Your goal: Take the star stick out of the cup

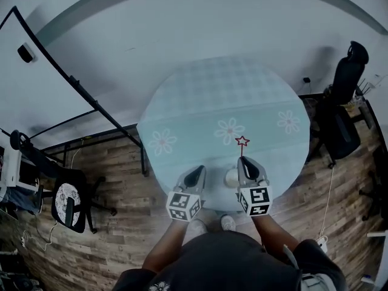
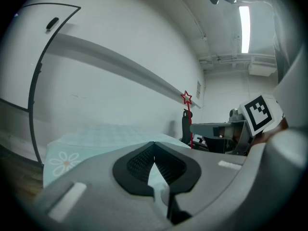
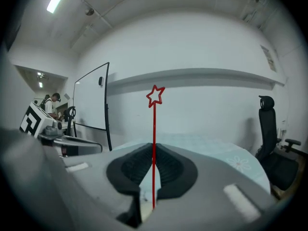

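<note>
A thin red star stick stands upright over the near edge of the round table with its pale blue flowered cloth. My right gripper is shut on the stick's shaft, and the star rises above the jaws. A small white cup stands just left of that gripper; whether the stick's lower end is still in it is hidden. My left gripper hovers left of the cup, shut and empty. From the left gripper view the star stick shows to the right.
A black office chair stands right of the table. A whiteboard on a black frame is at the left, with another chair below it on the wood floor. A person stands far off at left.
</note>
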The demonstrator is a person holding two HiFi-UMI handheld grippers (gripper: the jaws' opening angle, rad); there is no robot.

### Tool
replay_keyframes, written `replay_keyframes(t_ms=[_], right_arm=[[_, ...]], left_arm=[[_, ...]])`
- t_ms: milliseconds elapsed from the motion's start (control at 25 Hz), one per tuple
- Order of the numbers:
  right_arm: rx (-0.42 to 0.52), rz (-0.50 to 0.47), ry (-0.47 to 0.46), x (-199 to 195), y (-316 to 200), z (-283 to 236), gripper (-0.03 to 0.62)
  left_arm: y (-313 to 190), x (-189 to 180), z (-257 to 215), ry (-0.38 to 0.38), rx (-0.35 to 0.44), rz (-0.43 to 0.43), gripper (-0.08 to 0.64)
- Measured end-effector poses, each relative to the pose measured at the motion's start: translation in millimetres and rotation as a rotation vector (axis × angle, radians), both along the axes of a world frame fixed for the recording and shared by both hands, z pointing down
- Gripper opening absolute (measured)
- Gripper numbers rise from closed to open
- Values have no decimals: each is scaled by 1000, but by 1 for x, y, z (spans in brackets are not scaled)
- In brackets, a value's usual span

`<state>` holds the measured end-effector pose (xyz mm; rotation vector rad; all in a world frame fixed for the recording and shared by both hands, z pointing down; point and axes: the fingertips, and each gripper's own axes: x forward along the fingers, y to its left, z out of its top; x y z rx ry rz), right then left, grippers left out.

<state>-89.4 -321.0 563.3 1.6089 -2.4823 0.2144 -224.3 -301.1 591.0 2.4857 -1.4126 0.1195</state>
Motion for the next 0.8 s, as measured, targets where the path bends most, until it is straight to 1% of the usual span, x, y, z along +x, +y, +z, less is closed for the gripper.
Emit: replay_keyframes(t_ms=[280,480,640,800], right_arm=[[164,-60,-108,7,13,-77,20],[272,-97,-169,16,21,-118,20],[316,-102,-180,12,26,-133,20],[322,-106,-177,11,28,-136,20]], left_arm=[[-9,16,-76,30,127,3,5],[-9,27,-106,29,193,13,5],[-6,23,-116,30,217,18,5],[-5,23,-121,25,227,19,5]])
